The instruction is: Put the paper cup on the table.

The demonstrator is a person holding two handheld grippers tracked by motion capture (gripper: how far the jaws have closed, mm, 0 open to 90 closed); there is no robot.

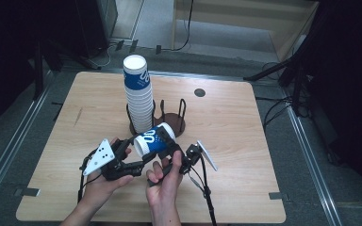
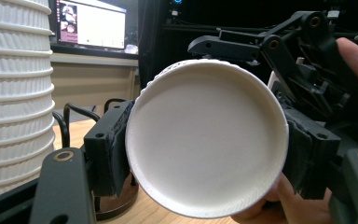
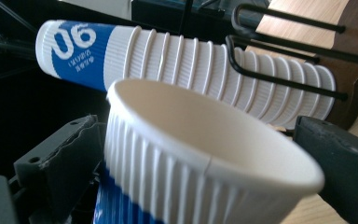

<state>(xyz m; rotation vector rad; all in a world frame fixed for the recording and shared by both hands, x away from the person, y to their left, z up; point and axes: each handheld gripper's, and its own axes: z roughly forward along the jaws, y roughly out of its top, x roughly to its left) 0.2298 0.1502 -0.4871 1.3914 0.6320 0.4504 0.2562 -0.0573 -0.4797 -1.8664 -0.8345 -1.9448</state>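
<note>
Wooden counter on a dark floor. A tall cup stack stands in a wire holder. A single paper cup lies level above the counter, between both grippers. Left gripper fingers clamp its base end; right gripper fingers clamp its rim end. Long axis runs gripper to gripper, stack just behind.

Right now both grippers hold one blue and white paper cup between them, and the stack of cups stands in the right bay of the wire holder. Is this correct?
One detail is wrong: the stack of cups stands in the left bay of the wire holder, as the high view shows. The rest holds: the left gripper and right gripper both clamp the blue and white paper cup.
</note>
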